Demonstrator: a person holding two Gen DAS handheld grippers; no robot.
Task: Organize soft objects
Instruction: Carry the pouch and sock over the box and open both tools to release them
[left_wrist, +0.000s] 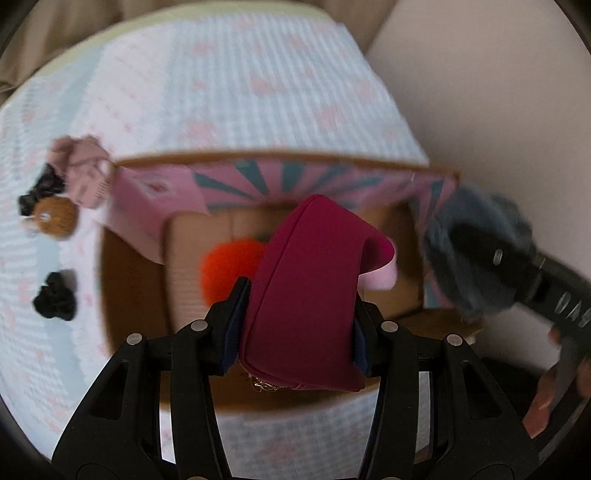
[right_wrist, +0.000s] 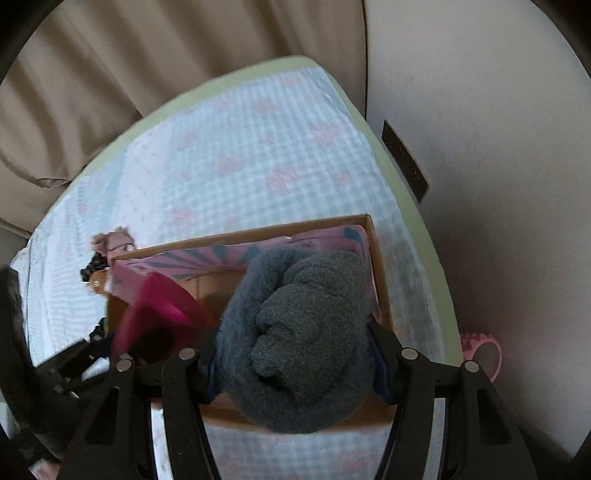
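Now | left tool (left_wrist: 295, 317) clamps smooth magenta pouch (left_wrist: 310, 295) | right tool (right_wrist: 295, 354) clamps fuzzy grey roll (right_wrist: 295, 339)

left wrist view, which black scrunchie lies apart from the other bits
The lower black scrunchie lies alone; the upper black scrunchie touches the brown pompom.

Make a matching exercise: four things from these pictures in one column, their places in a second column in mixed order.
1. magenta pouch
2. grey fleece bundle
3. orange pompom
4. black scrunchie

a. on the checked bedcover, left of the box
b. in the right claw
c. inside the cardboard box
d. in the left claw

Pairs: 1-d, 2-b, 3-c, 4-a
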